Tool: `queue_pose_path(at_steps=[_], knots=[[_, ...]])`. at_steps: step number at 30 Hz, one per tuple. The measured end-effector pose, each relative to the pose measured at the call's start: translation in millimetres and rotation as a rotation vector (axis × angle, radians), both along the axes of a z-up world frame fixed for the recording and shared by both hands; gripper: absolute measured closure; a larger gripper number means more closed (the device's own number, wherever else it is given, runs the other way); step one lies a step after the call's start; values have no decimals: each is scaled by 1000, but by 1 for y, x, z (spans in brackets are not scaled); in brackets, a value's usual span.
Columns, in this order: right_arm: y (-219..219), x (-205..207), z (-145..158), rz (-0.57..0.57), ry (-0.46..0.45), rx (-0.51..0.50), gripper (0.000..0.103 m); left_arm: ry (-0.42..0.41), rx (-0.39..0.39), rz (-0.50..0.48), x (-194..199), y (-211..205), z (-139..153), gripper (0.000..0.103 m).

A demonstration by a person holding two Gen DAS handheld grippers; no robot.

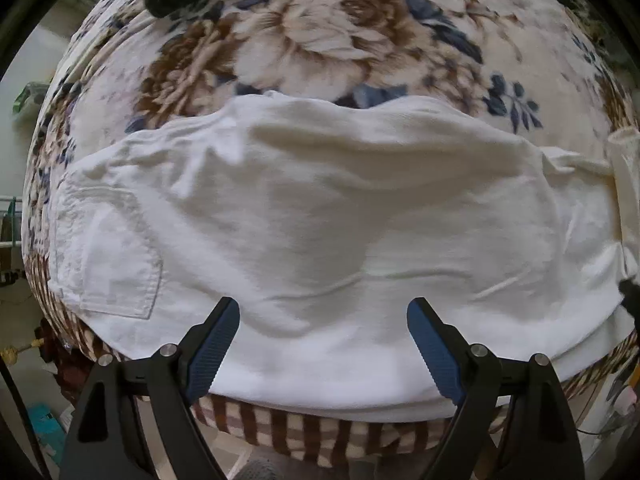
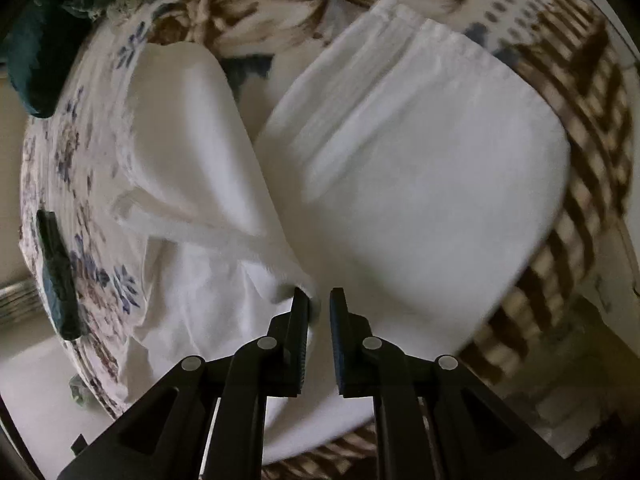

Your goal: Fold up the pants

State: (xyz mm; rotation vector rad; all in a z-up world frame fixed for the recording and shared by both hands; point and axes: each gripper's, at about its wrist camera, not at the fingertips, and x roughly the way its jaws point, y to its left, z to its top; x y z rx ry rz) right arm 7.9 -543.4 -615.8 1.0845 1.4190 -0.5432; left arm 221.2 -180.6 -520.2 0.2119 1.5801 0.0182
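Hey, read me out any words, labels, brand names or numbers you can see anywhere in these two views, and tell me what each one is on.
No readable text in either view.
White pants: no tag or print shows; the back pocket is plain.
Floral blanket: pattern only, no lettering.
Teal box on the floor at lower left: any marks are too small and blurred to read.
Left hand-held gripper and right hand-held gripper: no markings visible.

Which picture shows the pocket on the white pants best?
The left wrist view. The pocket lies flat at the left side of the white pants, with its stitched edges clear. The right wrist view shows the pants only as folded, blurry layers, and no pocket can be made out there.
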Motion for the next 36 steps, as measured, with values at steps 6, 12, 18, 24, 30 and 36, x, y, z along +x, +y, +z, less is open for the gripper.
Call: queue_pose_path(at_steps=[6, 12, 18, 24, 30, 36], knots=[[-4, 78, -6, 306, 79, -213, 89, -7, 25, -66, 1, -29, -8, 17], [36, 87, 26, 668, 194, -489, 58, -26, 39, -102, 1, -48, -10, 17], [76, 121, 41, 816, 187, -519, 37, -26, 40, -130, 1, -60, -13, 17], [154, 219, -22, 872, 135, -500, 35, -26, 41, -151, -2, -74, -19, 17], [101, 195, -15, 547, 84, -461, 99, -39, 5, -157, -4, -72, -12, 17], [13, 78, -6, 9, 73, -256, 98, -38, -39, -163, -14, -80, -9, 17]])
